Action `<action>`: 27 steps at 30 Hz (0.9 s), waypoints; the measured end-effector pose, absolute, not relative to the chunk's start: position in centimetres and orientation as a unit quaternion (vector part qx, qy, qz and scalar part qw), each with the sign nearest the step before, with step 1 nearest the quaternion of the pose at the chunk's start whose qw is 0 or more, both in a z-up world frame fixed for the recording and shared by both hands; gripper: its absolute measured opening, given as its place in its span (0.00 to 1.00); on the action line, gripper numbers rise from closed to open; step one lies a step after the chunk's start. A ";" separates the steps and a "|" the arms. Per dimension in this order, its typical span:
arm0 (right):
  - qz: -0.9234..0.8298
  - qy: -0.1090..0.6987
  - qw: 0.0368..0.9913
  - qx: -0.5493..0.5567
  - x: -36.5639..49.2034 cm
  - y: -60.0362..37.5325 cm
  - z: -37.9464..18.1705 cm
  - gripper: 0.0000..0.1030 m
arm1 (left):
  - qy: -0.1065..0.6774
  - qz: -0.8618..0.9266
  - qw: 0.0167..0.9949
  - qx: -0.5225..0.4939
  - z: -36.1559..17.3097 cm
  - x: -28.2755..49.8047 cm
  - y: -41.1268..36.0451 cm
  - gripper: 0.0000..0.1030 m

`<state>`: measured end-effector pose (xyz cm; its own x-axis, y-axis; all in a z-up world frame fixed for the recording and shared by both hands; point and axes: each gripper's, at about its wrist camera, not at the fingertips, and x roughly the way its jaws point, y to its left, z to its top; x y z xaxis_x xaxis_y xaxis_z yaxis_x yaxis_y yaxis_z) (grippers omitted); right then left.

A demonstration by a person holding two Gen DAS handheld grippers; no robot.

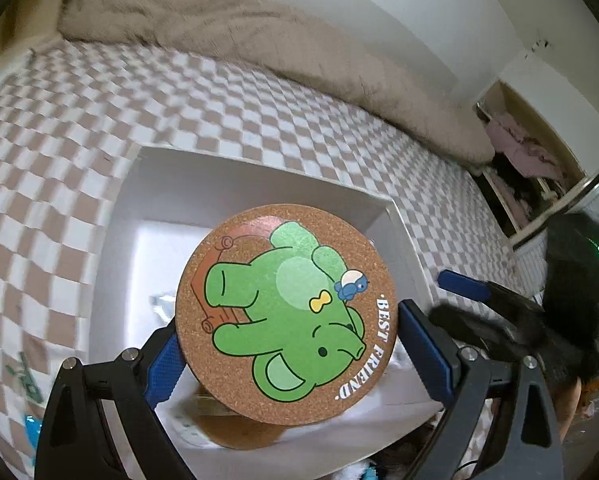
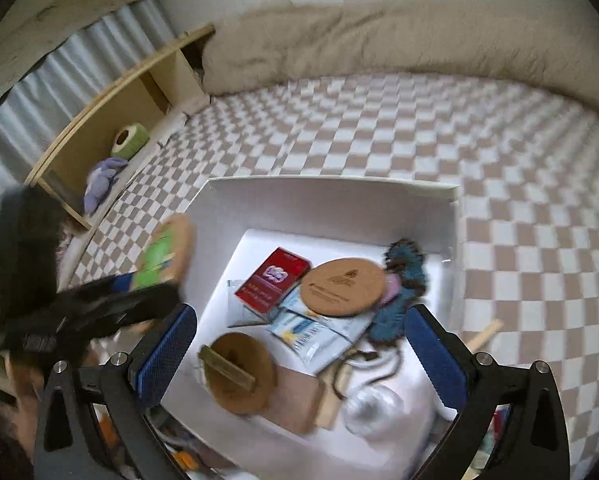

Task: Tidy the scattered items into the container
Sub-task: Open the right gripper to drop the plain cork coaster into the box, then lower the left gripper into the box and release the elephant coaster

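Note:
My left gripper is shut on a round cork coaster printed with a green elephant and "BEST FRIEND", held over the white box. In the right wrist view the same coaster shows at the box's left wall, held by the left gripper. My right gripper is open and empty above the white box. The box holds a red packet, a cork coaster, another cork disc, white sachets and a blue yarn piece.
The box lies on a bed with a brown-and-white checkered sheet and a beige duvet along the wall. A wooden shelf stands at the bed's left. Small green items lie on the sheet left of the box.

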<state>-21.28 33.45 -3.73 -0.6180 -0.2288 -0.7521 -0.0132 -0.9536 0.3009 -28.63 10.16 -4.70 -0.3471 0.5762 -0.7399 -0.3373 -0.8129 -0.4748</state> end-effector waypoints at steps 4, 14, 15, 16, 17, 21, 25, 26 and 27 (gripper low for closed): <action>-0.909 -0.145 0.056 0.386 -18.6 33.9 -3.0 1.00 | -0.115 0.787 0.296 -0.529 -5.6 -29.5 13.6 0.94; -0.910 -0.238 0.102 0.323 -11.4 37.1 -2.1 1.00 | -0.025 0.782 0.232 -0.579 -9.4 -34.1 19.9 0.94; -0.910 -0.241 0.103 0.322 -10.9 37.0 -2.2 1.00 | -0.024 0.778 0.225 -0.586 -10.0 -34.6 20.2 0.94; -0.909 -0.244 0.104 0.321 -10.6 37.2 -2.5 1.00 | -0.025 0.772 0.219 -0.596 -10.8 -35.1 20.4 0.94; -0.908 -0.246 0.105 0.322 -10.3 37.3 -2.8 1.00 | -0.025 0.766 0.214 -0.605 -11.4 -35.5 20.6 0.94; -0.898 -0.270 0.119 0.325 -9.7 38.0 -3.8 1.00 | -0.035 0.743 0.205 -0.636 -13.8 -36.4 21.2 0.94; -0.892 -0.282 0.124 0.331 -9.5 38.5 -4.8 1.00 | -0.017 0.742 0.200 -0.640 -14.7 -36.3 22.1 0.94; -0.892 -0.281 0.122 0.331 -9.5 38.5 -4.8 1.00 | -0.012 0.743 0.201 -0.639 -14.7 -36.2 22.3 0.94; -0.893 -0.283 0.121 0.329 -9.5 38.6 -4.9 1.00 | -0.007 0.745 0.201 -0.636 -14.7 -36.2 22.4 0.94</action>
<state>-9.50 38.62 -4.89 -0.7537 -0.4025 -0.5195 0.0301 -0.8108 0.5846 -36.22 22.38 -14.73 -0.1100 0.3086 -0.9448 -0.2899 -0.9192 -0.2665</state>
